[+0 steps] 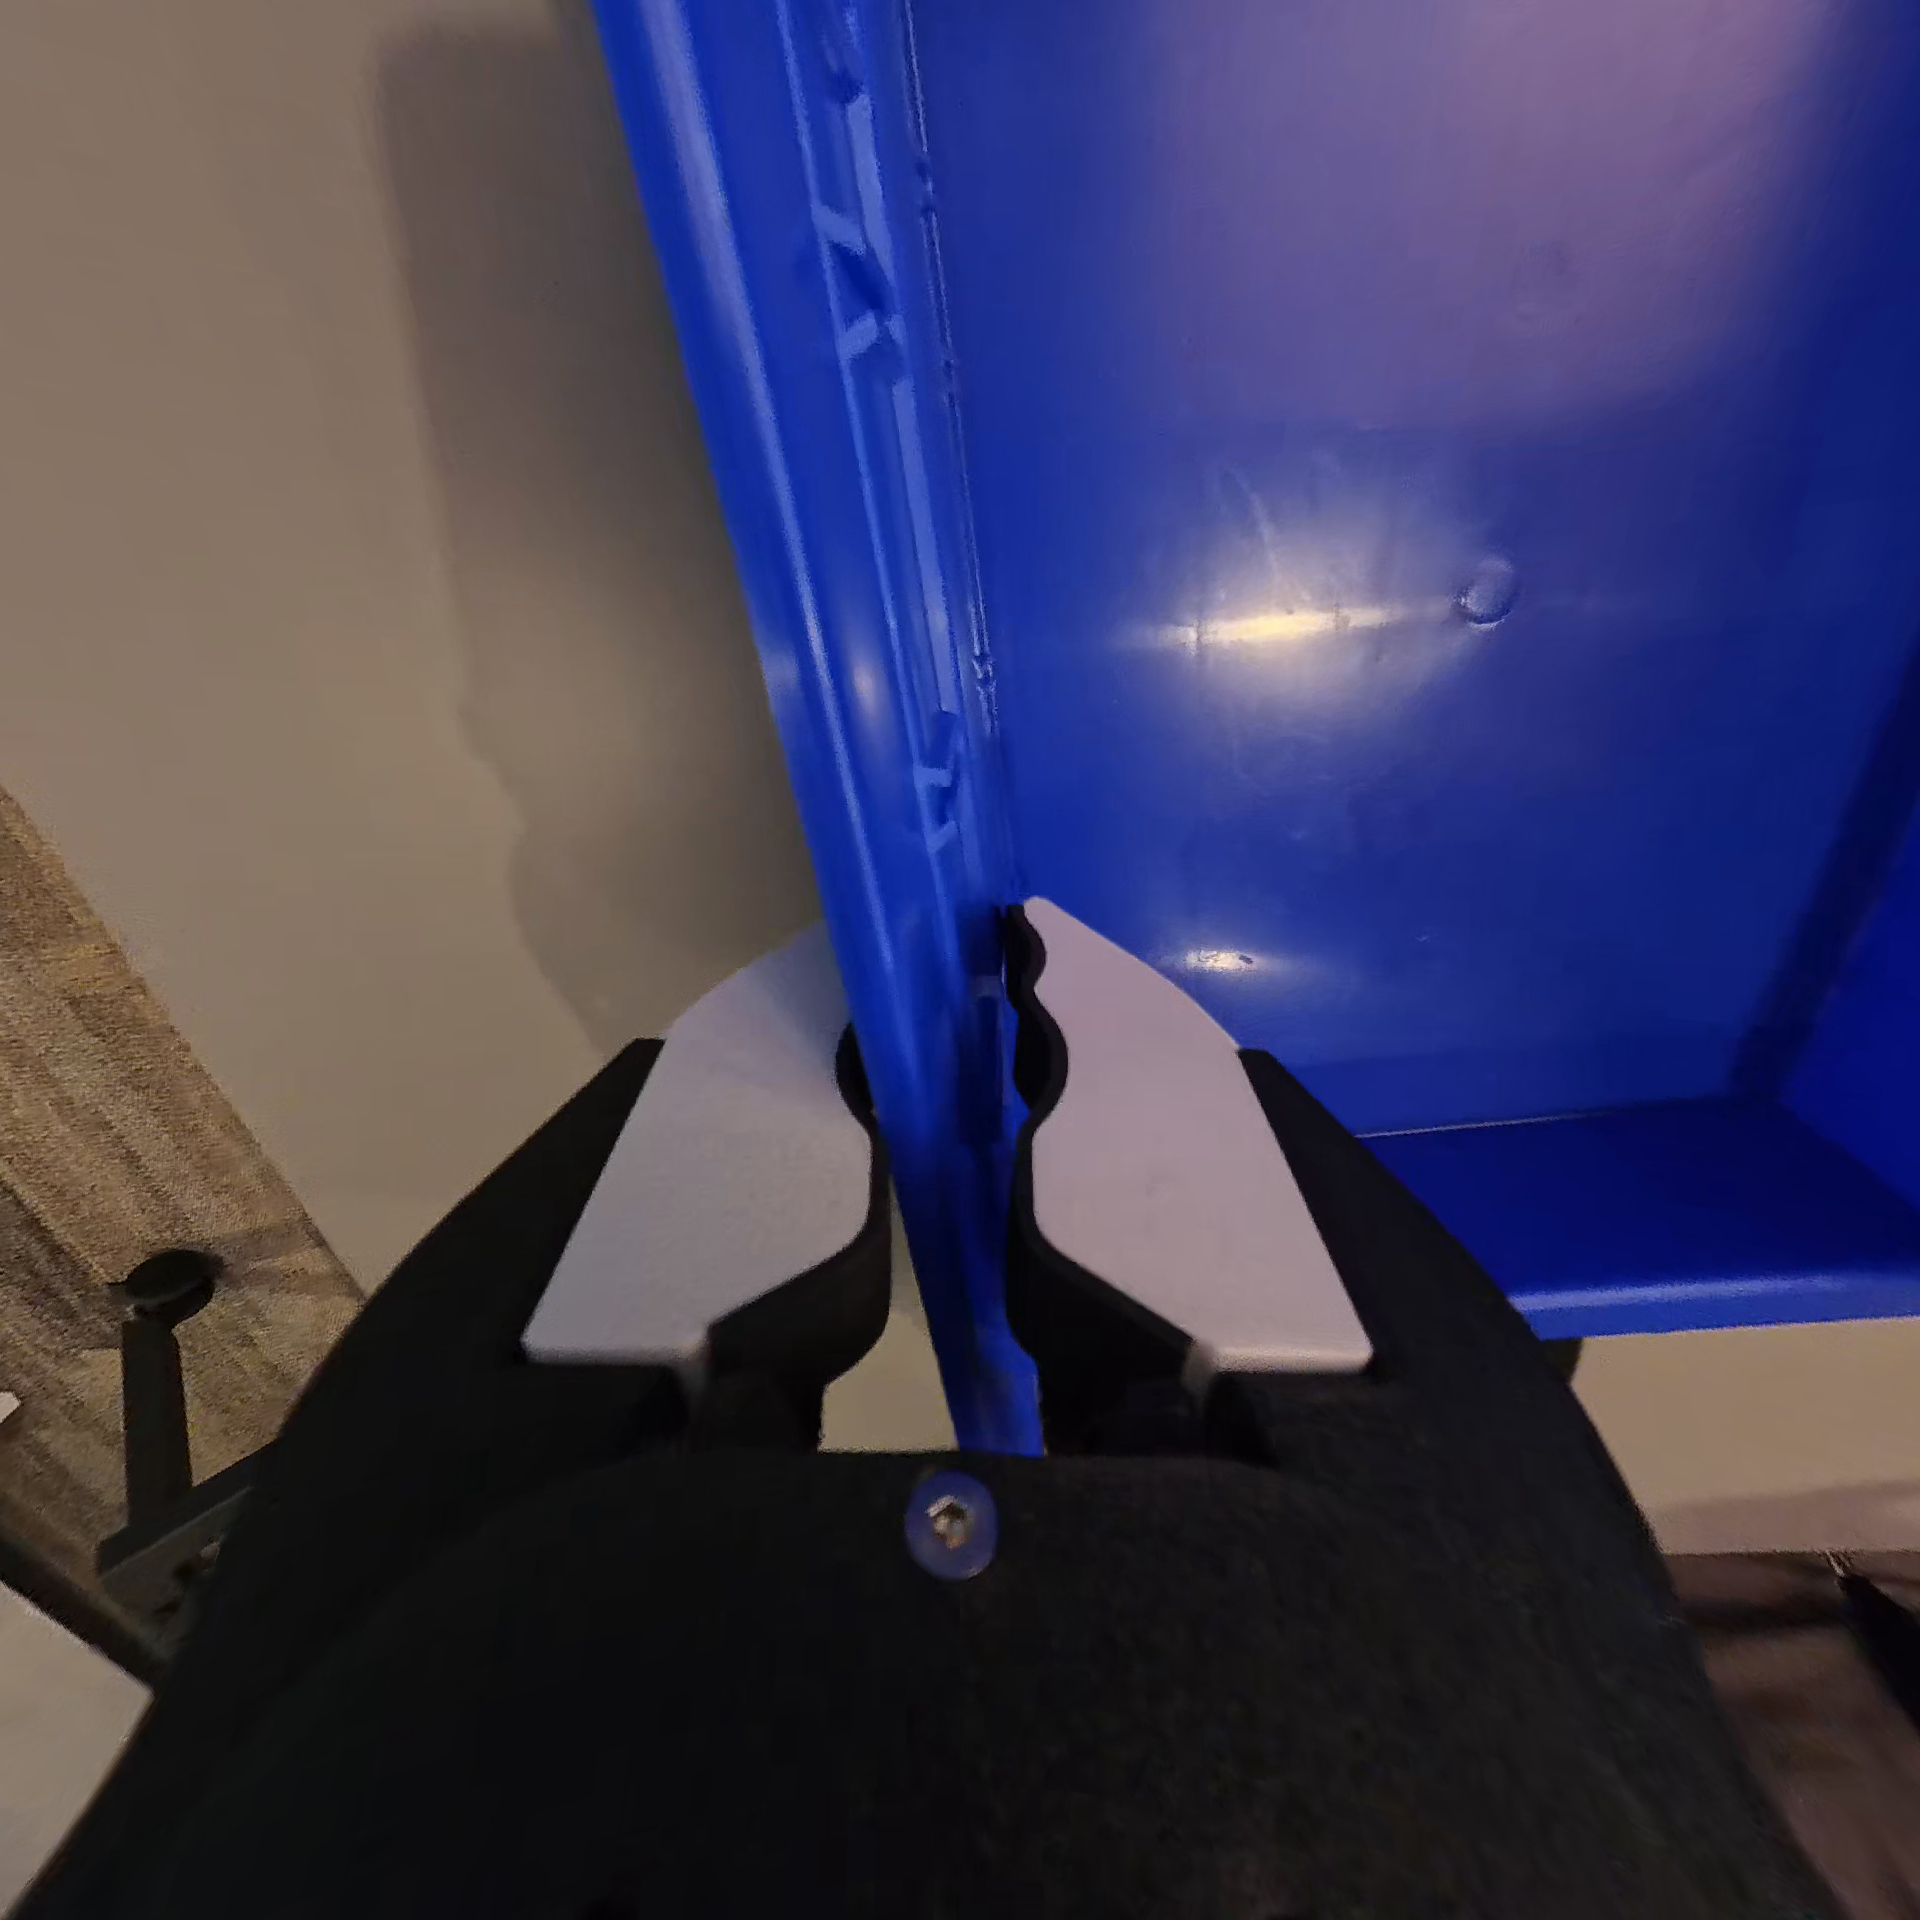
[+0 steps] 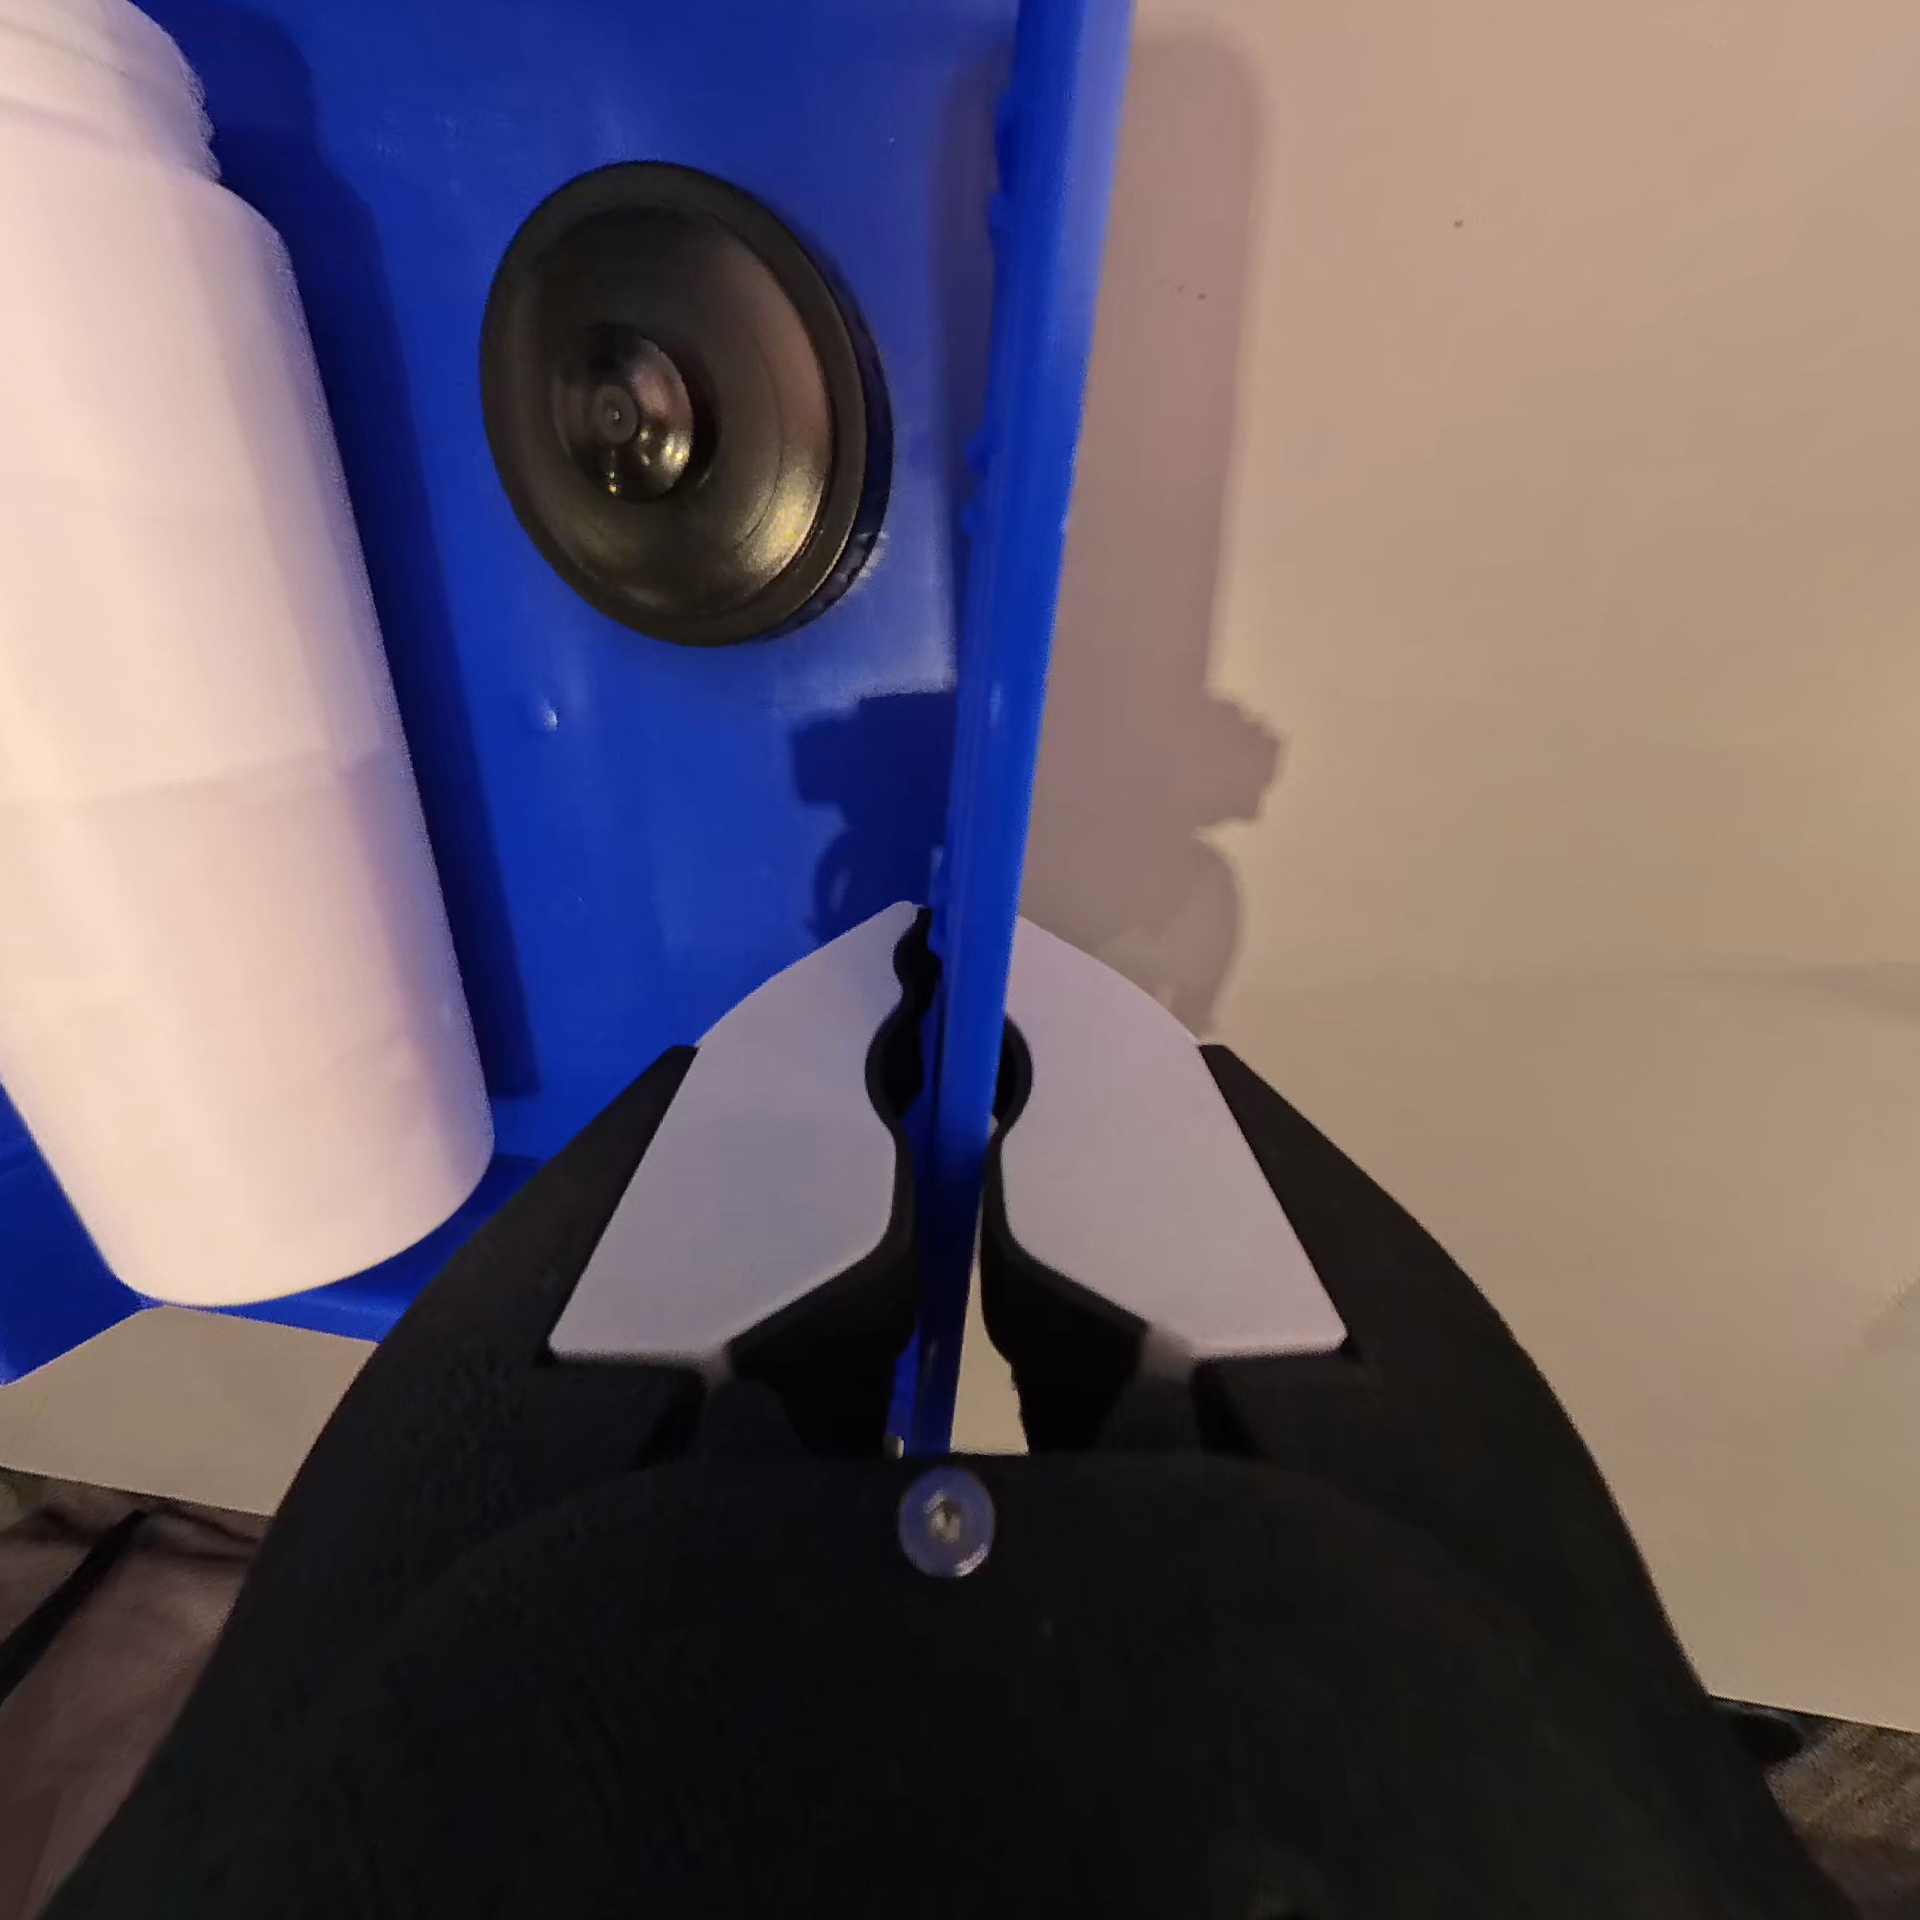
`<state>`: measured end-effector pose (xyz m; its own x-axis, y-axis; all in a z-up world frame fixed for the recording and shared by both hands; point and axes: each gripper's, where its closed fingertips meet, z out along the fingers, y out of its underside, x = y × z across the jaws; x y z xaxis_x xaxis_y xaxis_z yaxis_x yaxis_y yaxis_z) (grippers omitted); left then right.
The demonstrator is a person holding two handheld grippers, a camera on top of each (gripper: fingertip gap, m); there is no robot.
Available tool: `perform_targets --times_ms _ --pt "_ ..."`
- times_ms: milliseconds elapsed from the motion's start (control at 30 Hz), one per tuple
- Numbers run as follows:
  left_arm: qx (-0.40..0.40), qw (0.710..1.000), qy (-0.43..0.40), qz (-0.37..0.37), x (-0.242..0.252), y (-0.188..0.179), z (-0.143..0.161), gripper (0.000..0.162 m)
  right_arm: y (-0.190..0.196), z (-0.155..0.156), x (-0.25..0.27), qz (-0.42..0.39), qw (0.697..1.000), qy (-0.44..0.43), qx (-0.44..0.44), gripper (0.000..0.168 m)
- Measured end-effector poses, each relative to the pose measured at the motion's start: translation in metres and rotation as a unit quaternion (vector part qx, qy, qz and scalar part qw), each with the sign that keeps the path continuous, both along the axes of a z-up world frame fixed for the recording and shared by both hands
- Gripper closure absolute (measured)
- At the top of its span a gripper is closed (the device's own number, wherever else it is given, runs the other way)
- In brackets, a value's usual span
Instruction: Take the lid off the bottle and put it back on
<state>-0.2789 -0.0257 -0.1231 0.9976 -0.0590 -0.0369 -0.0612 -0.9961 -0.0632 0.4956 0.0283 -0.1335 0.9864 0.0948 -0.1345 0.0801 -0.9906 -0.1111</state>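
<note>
A blue plastic bin [image 1: 1403,520] fills both views. My left gripper [image 1: 940,935] is shut on the bin's left wall, one finger outside and one inside. My right gripper [image 2: 961,930] is shut on the bin's right wall [image 2: 1023,520] the same way. In the right wrist view a white bottle [image 2: 197,727] lies on its side on the bin floor at the left, its threaded neck at the far end with no lid on it. A black round lid [image 2: 675,405] lies beside it on the bin floor, inner side up.
The bin rests on a white table [image 1: 312,520], which also shows in the right wrist view [image 2: 1507,623]. Grey carpet [image 1: 94,1091] and a black stand leg [image 1: 156,1382] show beyond the table's left edge.
</note>
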Motion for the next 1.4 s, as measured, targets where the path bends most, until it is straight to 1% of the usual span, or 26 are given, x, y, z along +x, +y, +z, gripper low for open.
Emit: perform_targets --times_ms 400,533,667,800,1000,1133,1233,1333,1400 --pt "-0.013 0.997 0.002 -0.077 0.087 0.012 -0.001 0.137 0.001 0.001 -0.064 0.047 0.999 -0.004 -0.022 0.159" --pt "-0.013 0.994 0.023 -0.108 0.113 0.014 -0.001 0.127 -0.004 0.001 -0.089 0.054 0.998 -0.001 -0.034 0.159" --pt "-0.001 0.990 0.047 -0.134 0.134 0.019 -0.002 0.121 -0.008 0.001 -0.112 0.071 0.997 -0.001 -0.040 0.158" --pt "0.014 0.988 0.039 -0.150 0.158 0.022 -0.003 0.120 -0.012 0.001 -0.132 0.089 0.995 -0.003 -0.043 0.157" --pt "0.036 0.982 0.038 -0.180 0.186 0.025 -0.003 0.116 -0.014 0.002 -0.154 0.123 0.991 -0.025 -0.037 0.150" --pt "0.040 0.979 0.035 -0.195 0.197 0.024 -0.004 0.115 -0.015 0.001 -0.160 0.138 0.989 -0.026 -0.035 0.146" --pt "0.039 0.979 0.041 -0.195 0.198 0.024 -0.004 0.115 -0.010 0.000 -0.160 0.128 0.991 -0.027 -0.028 0.144" --pt "0.040 0.979 0.041 -0.197 0.201 0.023 -0.004 0.115 -0.003 -0.011 -0.157 0.123 0.991 -0.050 -0.032 0.138" --pt "0.042 0.978 0.039 -0.201 0.205 0.022 -0.004 0.113 -0.001 -0.013 -0.151 0.123 0.989 -0.073 -0.035 0.137"
